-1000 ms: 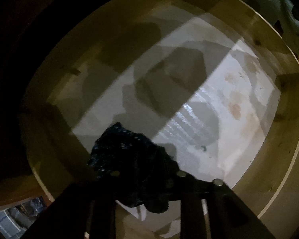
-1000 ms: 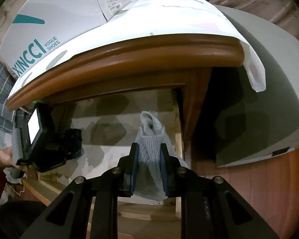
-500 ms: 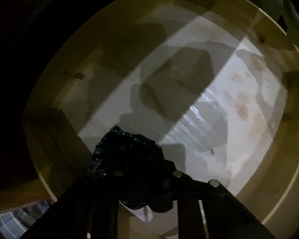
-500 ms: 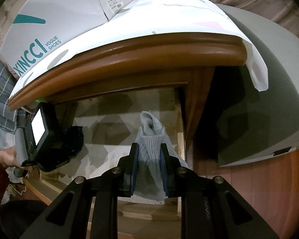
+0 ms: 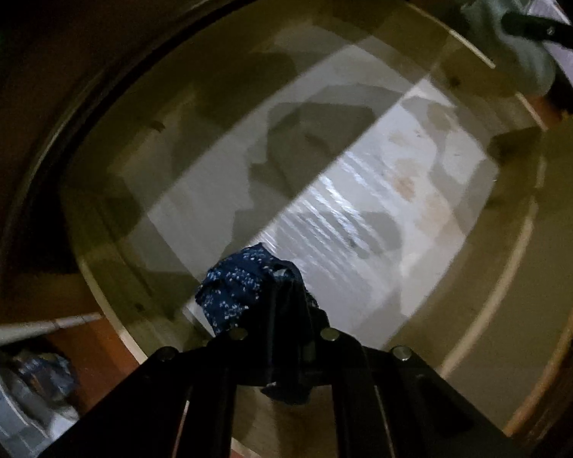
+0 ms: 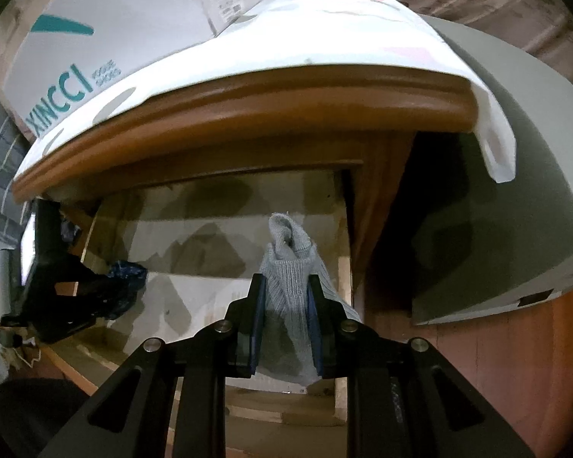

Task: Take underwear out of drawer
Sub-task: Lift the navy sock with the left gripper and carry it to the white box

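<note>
Left gripper (image 5: 282, 316): jaws clamped on navy speckled underwear (image 5: 233, 286), above pale drawer floor (image 5: 363, 206). Right gripper (image 6: 286, 305): jaws pinching grey knit sock (image 6: 288, 263) over drawer's right side. Wooden cabinet top edge (image 6: 248, 114) overhanging; XINCCI shoe box (image 6: 107, 34) above.

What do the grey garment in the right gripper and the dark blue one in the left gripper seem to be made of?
Grey garment: probably ribbed knit, matte; fine vertical ribs show. Dark blue garment: seemingly thin printed fabric, crumpled, with pale speckles; the weave is too dark to tell.
</note>
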